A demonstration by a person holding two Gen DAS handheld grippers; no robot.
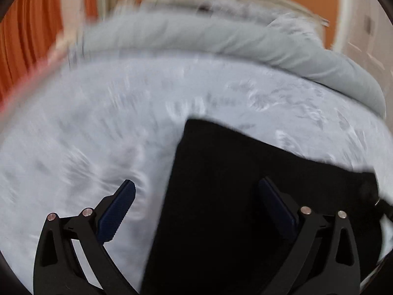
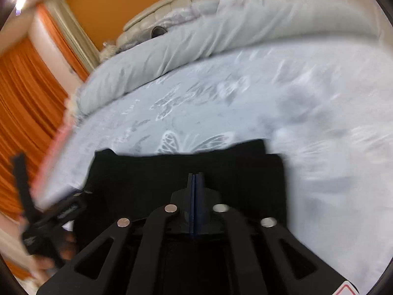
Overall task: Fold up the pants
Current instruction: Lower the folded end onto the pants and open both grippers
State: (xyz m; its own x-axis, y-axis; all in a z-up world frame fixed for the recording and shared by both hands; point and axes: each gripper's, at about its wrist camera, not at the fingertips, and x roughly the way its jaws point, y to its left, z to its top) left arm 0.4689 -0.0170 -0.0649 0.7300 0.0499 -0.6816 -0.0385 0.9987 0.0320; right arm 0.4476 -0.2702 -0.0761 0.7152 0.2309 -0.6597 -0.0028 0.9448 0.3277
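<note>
Black pants lie folded flat on the pale blue butterfly-print bedsheet, near the bed's close edge. Left gripper has fingers spread wide, nothing between them; one finger is over the sheet, the other over the pants. Right gripper has fingers pressed together above the pants; can't tell if any cloth is pinched. Rolled grey duvet sits behind. Both views motion-blurred.

A bed carries everything, covered by a pale blue sheet printed with butterflies. Black pants lie flat on the sheet, near its front edge. A rolled grey duvet lies across the far side.
</note>
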